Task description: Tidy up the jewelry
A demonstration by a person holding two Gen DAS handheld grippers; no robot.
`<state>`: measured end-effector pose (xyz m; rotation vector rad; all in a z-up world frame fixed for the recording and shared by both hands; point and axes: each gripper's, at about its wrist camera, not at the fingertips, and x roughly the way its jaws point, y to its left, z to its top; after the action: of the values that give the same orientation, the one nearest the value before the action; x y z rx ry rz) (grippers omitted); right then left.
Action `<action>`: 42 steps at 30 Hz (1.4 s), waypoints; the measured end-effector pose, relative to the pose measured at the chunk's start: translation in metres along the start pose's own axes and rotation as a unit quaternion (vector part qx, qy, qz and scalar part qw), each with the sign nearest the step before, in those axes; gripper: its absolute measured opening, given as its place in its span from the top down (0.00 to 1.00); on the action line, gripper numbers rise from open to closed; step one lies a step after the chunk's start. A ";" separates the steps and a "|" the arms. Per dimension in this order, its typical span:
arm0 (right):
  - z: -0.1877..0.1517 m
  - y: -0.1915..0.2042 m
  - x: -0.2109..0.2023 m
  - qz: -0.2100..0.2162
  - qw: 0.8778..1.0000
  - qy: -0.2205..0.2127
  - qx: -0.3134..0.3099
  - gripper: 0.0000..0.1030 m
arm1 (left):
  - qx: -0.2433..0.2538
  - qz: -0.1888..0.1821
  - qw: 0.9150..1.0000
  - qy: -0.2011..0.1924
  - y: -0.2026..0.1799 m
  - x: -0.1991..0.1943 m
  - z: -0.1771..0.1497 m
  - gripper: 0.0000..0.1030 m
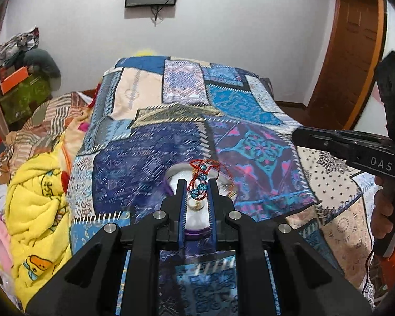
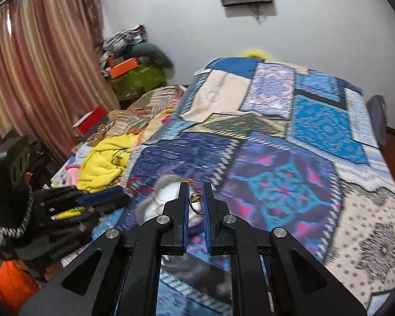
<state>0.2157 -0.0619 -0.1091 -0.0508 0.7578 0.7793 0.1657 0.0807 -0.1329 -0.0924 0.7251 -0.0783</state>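
My left gripper (image 1: pixel 197 185) is shut on a red cord bracelet with blue beads (image 1: pixel 200 177) and holds it over a white dish with a purple rim (image 1: pixel 194 220) on the patchwork bedspread. A small gold piece lies in the dish below. My right gripper (image 2: pixel 195 190) is shut on a gold ring (image 2: pixel 195 202) just right of the same dish (image 2: pixel 160 200). The right gripper also shows in the left wrist view (image 1: pixel 297 137), and the left gripper shows at the left of the right wrist view (image 2: pixel 113 197).
The blue patchwork bedspread (image 1: pixel 223 105) covers the bed. A yellow blanket (image 1: pixel 36 202) and piled clothes lie to the left. Boxes (image 1: pixel 18 89) stand in the far corner, a wooden door (image 1: pixel 355 52) at right, curtains (image 2: pixel 34 73) at left.
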 end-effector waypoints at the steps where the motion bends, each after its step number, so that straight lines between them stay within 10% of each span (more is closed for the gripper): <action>1: 0.001 0.004 0.004 0.003 1.000 0.003 -0.003 0.92 | -0.002 -0.001 1.000 0.003 0.002 0.001 -0.001 0.87; 29: 0.003 0.033 0.076 0.022 0.996 0.084 -0.031 0.91 | 0.004 -0.013 0.999 0.047 0.009 0.037 -0.020 0.87; 42: 0.016 0.038 0.022 -0.002 0.999 0.021 -0.033 0.70 | 0.004 -0.003 1.000 0.025 0.007 0.015 -0.014 0.71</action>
<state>0.2110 -0.0156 -0.1029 -0.1277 0.7707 0.8018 0.1682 0.0854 -0.1541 -0.0857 0.7747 -0.0885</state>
